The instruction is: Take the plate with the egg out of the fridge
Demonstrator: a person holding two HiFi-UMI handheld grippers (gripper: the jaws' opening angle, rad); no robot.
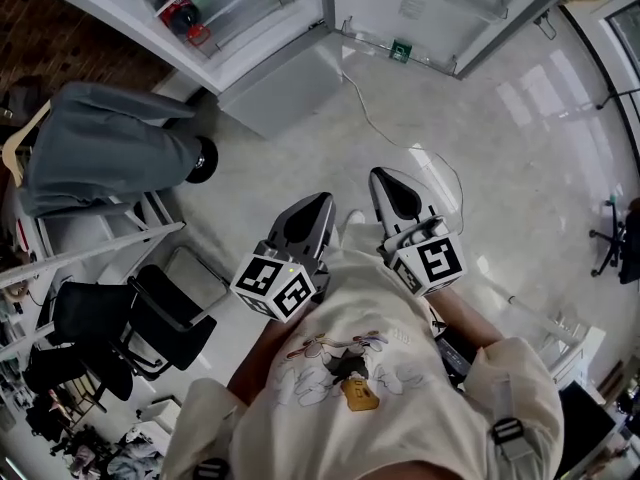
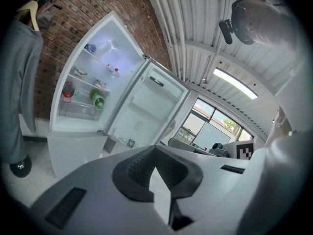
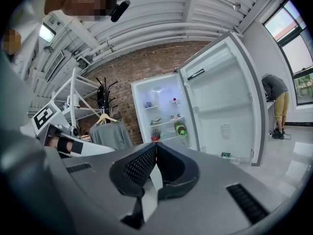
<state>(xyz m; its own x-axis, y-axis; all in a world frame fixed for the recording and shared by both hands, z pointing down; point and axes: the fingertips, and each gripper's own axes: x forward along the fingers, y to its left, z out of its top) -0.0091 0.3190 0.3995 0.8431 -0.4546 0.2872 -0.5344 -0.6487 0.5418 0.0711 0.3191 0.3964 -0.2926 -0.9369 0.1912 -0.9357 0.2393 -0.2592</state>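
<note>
The white fridge (image 1: 250, 28) stands open some way ahead of me, its shelves lit. On a middle shelf lies a small flat dish (image 3: 156, 121), also visible as the dish (image 2: 79, 72); it is too small to tell an egg on it. A green bottle (image 3: 180, 129) and a red-topped jar (image 3: 155, 135) sit on the shelf below. My left gripper (image 1: 320, 200) and right gripper (image 1: 382, 175) are held side by side in front of my chest, both pointing at the fridge. Both are shut with nothing between the pads.
The fridge door (image 1: 440, 18) is swung wide to the right. A grey coat on a hanger (image 1: 100, 153) hangs at the left above a white rack and a black chair (image 1: 140, 328). A cable (image 1: 400, 138) runs over the glossy floor. A person (image 3: 275, 102) bends over by the window.
</note>
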